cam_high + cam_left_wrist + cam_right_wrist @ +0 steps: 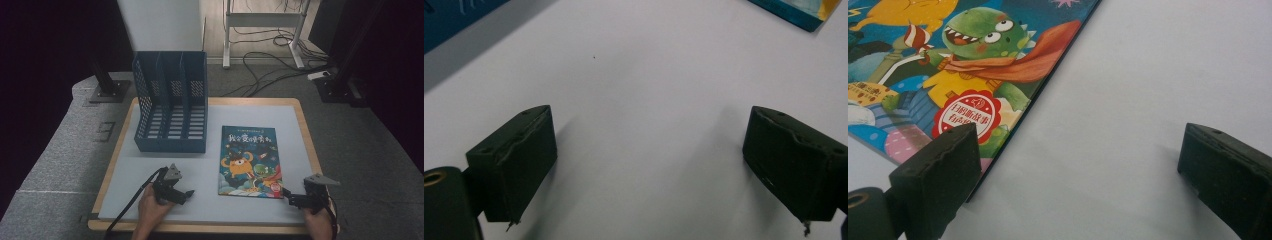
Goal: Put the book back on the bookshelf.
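Both matte black two-jaw tools [186, 194] [289, 196] have chunky rectangular pads, grey triangular top plates, and black trailing cables.

Both hands came in from the near edge. My left hand [150, 207] held the left gripper [186, 194] low, jaws spread wide with nothing between them, pointing right. My right hand [320, 222] held the right gripper [290, 196] low too, jaws wide apart and empty, pointing left. The two grippers sat well apart.

blue three-slot file rack [170, 102] upright at table's [295, 200] far left; cables [270, 70] and white stand [262, 30] on floor beyond.
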Demonstrator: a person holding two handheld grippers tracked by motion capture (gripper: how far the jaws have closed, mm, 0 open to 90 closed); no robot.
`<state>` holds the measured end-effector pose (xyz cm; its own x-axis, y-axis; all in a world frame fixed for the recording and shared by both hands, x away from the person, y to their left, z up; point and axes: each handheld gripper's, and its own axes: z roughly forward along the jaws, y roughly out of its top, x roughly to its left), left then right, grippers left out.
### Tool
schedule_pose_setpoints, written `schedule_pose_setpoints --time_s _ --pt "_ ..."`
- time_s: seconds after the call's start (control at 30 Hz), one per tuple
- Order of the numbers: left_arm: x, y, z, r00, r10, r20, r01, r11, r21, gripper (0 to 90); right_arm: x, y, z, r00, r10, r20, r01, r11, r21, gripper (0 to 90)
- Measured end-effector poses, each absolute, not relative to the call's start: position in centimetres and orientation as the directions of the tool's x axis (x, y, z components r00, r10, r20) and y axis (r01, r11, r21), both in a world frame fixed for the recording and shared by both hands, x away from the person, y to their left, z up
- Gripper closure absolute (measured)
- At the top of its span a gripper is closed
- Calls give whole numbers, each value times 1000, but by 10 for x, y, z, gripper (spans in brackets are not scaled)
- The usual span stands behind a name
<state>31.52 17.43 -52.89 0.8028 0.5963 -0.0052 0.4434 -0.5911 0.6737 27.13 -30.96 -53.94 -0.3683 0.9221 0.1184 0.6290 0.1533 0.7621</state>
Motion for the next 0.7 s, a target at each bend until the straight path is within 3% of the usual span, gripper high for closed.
schedule_pose_setpoints --time_s 0.7 --pt "316 175 -529 804 595 -9 445 -590 673 69 271 -310 -540 -368 921 124 626 148 765 31"
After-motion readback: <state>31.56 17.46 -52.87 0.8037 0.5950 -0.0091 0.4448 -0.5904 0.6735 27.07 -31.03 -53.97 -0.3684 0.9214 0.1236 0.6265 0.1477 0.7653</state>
